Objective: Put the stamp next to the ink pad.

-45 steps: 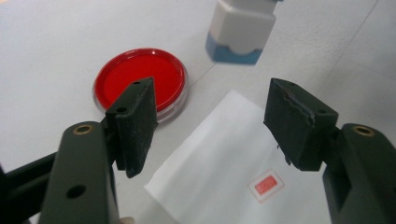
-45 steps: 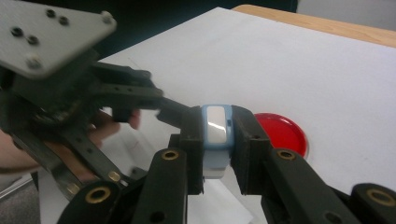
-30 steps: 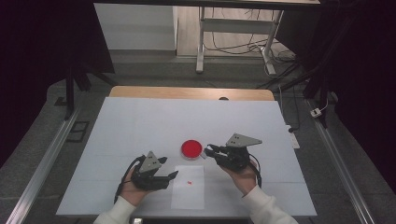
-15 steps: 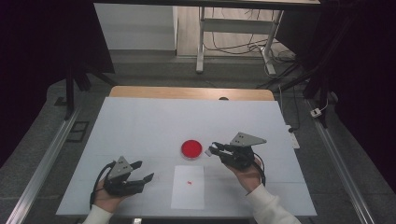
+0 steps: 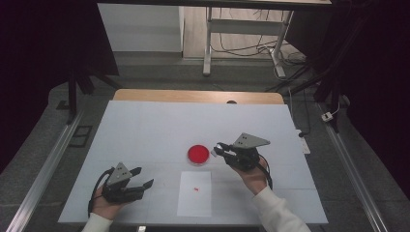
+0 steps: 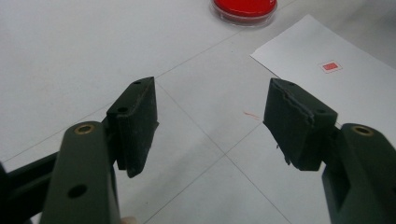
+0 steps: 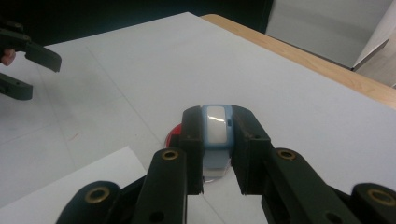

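The right gripper (image 5: 221, 148) was clamped on a small pale-blue object with a white face (image 7: 216, 126), held just beside the red petri dish (image 5: 198, 153), which sat on the white table (image 5: 145, 135) just beyond the white paper sheet (image 5: 195, 193). What the object was could not be told; it looked like a small stamp or applicator. The left gripper (image 5: 142, 177) hovered low over the table to the left of the sheet, its jaws standing apart with nothing between them.

If the object was meant for the dish, the right hand would do best to keep the white face level and come down squarely over the red centre. The left gripper could brace the dish's rim against sliding. The small red mark (image 5: 196, 188) on the sheet probably marked a target.
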Motion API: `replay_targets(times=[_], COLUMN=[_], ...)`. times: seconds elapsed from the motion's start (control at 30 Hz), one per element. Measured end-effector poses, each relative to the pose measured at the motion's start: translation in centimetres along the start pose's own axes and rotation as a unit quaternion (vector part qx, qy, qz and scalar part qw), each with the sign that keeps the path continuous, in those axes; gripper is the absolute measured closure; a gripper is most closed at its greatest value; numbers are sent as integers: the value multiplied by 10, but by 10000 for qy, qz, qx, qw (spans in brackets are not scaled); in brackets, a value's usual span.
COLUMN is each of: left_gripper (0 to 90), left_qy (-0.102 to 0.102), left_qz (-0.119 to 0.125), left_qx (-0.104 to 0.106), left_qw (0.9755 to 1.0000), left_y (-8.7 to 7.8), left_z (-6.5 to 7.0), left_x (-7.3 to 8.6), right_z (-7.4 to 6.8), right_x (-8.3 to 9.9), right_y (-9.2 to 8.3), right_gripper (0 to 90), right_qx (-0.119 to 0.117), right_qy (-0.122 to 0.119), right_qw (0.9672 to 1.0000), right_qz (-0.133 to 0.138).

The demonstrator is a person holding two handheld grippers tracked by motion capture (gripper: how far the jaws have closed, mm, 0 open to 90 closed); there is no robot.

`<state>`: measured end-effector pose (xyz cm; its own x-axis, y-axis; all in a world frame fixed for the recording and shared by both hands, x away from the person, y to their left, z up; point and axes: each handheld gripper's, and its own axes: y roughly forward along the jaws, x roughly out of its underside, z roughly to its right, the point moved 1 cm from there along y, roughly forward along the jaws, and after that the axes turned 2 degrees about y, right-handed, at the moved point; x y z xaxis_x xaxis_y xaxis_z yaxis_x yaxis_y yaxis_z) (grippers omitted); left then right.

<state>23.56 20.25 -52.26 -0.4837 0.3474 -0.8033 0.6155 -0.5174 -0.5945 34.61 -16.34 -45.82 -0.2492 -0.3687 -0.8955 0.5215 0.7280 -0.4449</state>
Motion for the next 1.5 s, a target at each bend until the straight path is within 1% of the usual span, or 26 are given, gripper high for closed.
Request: replay_targets(times=[0.1,0.17,0.27,0.3,0.37,0.47,0.53,0.6,0.77,0.93,1.0,1.13,1.23,1.3,1.37,1.5], left_gripper=[349,349,349,349,348,347,347,347,346,346,346,346,346,346,346,346], left_qy=[1,-2,-13,-17,-11,-1,3,9,39,31,31,28,25,9,5,-6], left_qz=[-16,-43,-60,-60,-60,-77,-79,-81,-107,-115,-120,-117,-124,-118,-111,-111], left_qx=[2,11,-4,-10,-7,-6,-4,-8,8,8,7,-1,-12,-19,-30,-58], left_qw=[10000,10000,10000,10000,10000,10000,10000,10000,9999,9999,9999,9999,9999,9999,9999,9999], left_y=[1,1,1,1,1,2,3,3,4,5,5,5,4,4,4,3], left_z=[0,0,0,0,0,0,0,0,0,0,0,0,0,0,-1,-1], left_x=[0,1,2,2,1,1,1,0,0,1,1,1,1,2,2,2], right_z=[4,8,16,19,26,34,38,42,45,45,45,45,44,44,45,50], right_x=[-4,-5,-7,-8,-8,-7,-4,-2,1,6,8,11,11,9,9,11], right_y=[3,5,10,12,16,20,22,24,30,44,49,58,62,62,63,67], right_gripper=[749,749,749,749,749,749,748,748,747,745,745,753,758,759,759,759], right_qx=[59,116,190,201,251,326,389,401,376,295,288,282,336,344,358,368], right_qy=[18,52,123,191,238,333,353,384,426,394,370,328,274,285,339,456], right_qw=[10000,9999,9996,9995,9991,9985,9980,9976,9971,9964,9955,9949,9954,9963,9970,9974], right_qz=[-11,-81,-151,-142,-224,-289,-357,-414,-505,-693,-818,-914,-851,-737,-592,-412])
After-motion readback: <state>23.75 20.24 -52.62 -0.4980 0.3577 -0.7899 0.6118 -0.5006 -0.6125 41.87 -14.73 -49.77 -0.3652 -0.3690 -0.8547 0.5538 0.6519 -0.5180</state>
